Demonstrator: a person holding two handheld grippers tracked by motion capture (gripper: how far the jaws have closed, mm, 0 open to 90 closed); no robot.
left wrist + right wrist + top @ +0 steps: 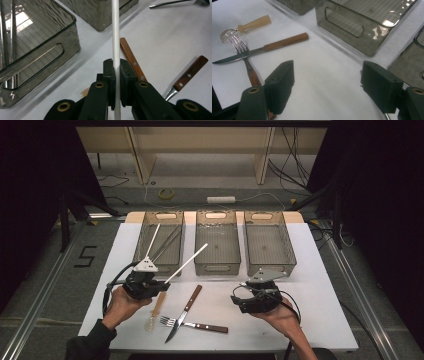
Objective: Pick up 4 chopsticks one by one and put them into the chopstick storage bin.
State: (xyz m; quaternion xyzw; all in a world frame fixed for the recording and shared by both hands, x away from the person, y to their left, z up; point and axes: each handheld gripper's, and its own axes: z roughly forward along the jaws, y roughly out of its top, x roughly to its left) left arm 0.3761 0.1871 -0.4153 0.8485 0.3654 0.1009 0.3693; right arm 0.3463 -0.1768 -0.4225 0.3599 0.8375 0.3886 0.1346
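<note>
White table (310, 285) | left hand-held gripper (117, 75) clamps white stick (115, 30) | right hand-held gripper (327, 85) agape | knife (184, 314) nearby

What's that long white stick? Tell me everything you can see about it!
The white stick is thin, straight, smooth and round, plain white all along; it looks like plastic, perhaps a chopstick. The left hand-held gripper is shut on its lower part, the black jaws pinching it from both sides. In the high view it is lifted off the white table, slanting up and rightwards, its far tip over the front edge of the middle bin.
</note>
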